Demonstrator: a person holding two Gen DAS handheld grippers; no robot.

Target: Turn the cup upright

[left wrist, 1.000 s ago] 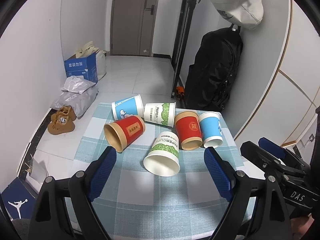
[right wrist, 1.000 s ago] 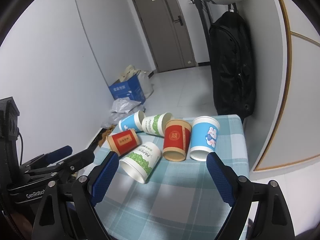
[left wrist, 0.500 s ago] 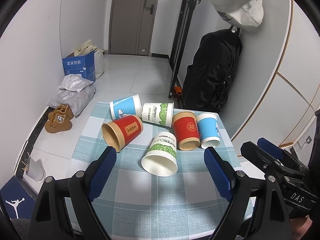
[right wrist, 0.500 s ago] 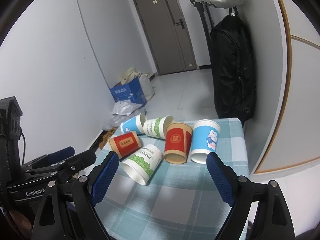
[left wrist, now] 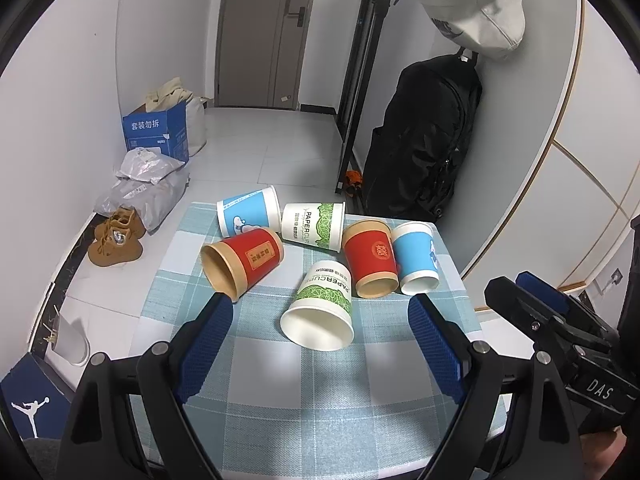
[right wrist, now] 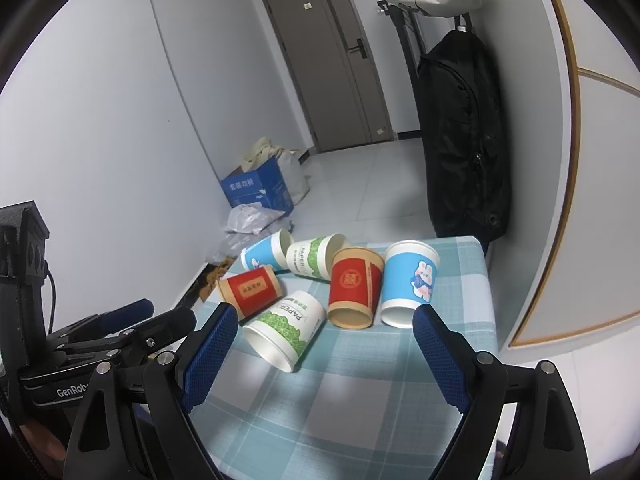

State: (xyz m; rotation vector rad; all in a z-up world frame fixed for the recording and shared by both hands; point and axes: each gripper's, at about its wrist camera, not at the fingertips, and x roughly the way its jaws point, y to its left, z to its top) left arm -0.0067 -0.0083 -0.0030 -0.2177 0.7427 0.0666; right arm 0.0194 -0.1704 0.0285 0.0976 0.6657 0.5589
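Observation:
Several paper cups lie on their sides on a small table with a blue checked cloth (left wrist: 320, 400). A green-and-white cup (left wrist: 322, 306) (right wrist: 284, 330) lies nearest. A red-and-tan cup (left wrist: 242, 262) (right wrist: 250, 290) lies to its left. Another red cup (left wrist: 370, 258) (right wrist: 354, 286) and a blue bunny cup (left wrist: 416, 258) (right wrist: 408, 284) lie to its right. A blue cup (left wrist: 248, 216) and a second green cup (left wrist: 312, 224) lie behind. My left gripper (left wrist: 320, 346) and right gripper (right wrist: 324, 354) are open, empty, and held above the table's near side.
A black backpack (left wrist: 420, 144) hangs by the wall behind the table's right corner. On the floor to the left are a blue box (left wrist: 156, 132), grey bags (left wrist: 144, 184) and brown shoes (left wrist: 118, 236). The right gripper's body (left wrist: 560, 332) shows at the left view's right edge.
Both grippers have drawn slightly back and up, so the cups sit a little farther away in view. The cups have not moved.

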